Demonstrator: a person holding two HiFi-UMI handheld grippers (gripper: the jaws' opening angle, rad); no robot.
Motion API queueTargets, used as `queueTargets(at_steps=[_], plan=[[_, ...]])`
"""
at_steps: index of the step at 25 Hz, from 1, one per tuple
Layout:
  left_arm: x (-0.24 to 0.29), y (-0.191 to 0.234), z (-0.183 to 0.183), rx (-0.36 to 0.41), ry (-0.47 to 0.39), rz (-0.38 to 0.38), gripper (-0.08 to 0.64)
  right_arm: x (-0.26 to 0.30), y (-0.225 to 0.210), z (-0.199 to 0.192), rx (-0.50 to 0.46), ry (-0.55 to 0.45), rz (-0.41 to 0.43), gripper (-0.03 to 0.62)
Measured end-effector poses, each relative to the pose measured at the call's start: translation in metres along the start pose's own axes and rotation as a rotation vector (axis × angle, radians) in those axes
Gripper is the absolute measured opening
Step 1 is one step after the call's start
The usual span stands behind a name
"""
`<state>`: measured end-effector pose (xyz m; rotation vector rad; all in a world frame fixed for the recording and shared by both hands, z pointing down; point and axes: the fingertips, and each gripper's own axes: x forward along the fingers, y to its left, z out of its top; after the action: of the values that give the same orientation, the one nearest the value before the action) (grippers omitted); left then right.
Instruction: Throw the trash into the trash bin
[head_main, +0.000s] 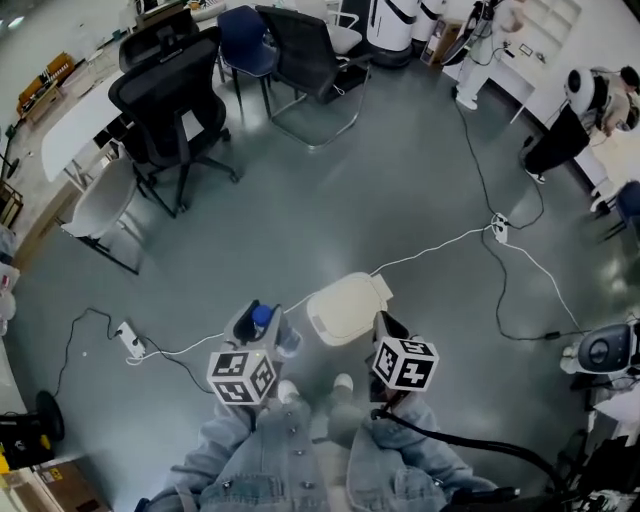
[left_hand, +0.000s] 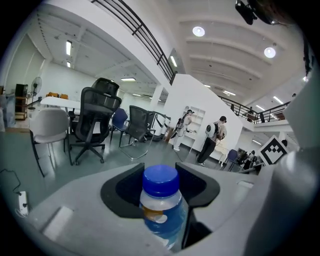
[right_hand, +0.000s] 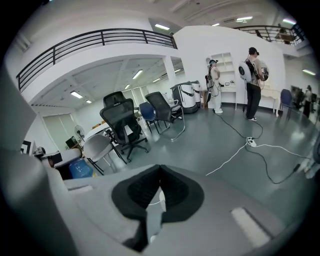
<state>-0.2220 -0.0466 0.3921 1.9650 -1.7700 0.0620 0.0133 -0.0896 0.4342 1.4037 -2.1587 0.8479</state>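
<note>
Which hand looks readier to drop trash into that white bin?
Left. The left gripper grips a blue-capped bottle near the bin; the right gripper is shut with nothing in it.

Sleeves (head_main: 235, 452): light-blue denim with small buttons. Left gripper (head_main: 256, 316) and right gripper (head_main: 386, 324): pale grey shells, black jaw pads. Left marker cube (head_main: 242, 376) and right marker cube (head_main: 405, 363): white faces, black square patterns. Black cable (head_main: 470, 441) trails from the right gripper. Shoes (head_main: 343, 382): pale.
</note>
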Motion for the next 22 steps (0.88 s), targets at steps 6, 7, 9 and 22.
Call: queueTargets(at_steps=[6,7,9,22], plan=[[0.021,0.004,-0.020,-0.005,0.032,0.017,0.204,0.019,-0.020,-0.012,0.014,0.045,-0.001,0.003],[0.024,0.006,-0.025,-0.005,0.039,0.024,0.204,0.022,-0.023,-0.016,0.016,0.052,-0.003,0.003],[0.028,0.011,-0.037,0.000,0.057,0.033,0.205,0.029,-0.027,-0.024,0.021,0.065,-0.007,0.003],[0.079,0.073,-0.181,-0.008,0.164,0.066,0.204,0.112,-0.076,-0.150,0.070,0.179,-0.039,0.003]])
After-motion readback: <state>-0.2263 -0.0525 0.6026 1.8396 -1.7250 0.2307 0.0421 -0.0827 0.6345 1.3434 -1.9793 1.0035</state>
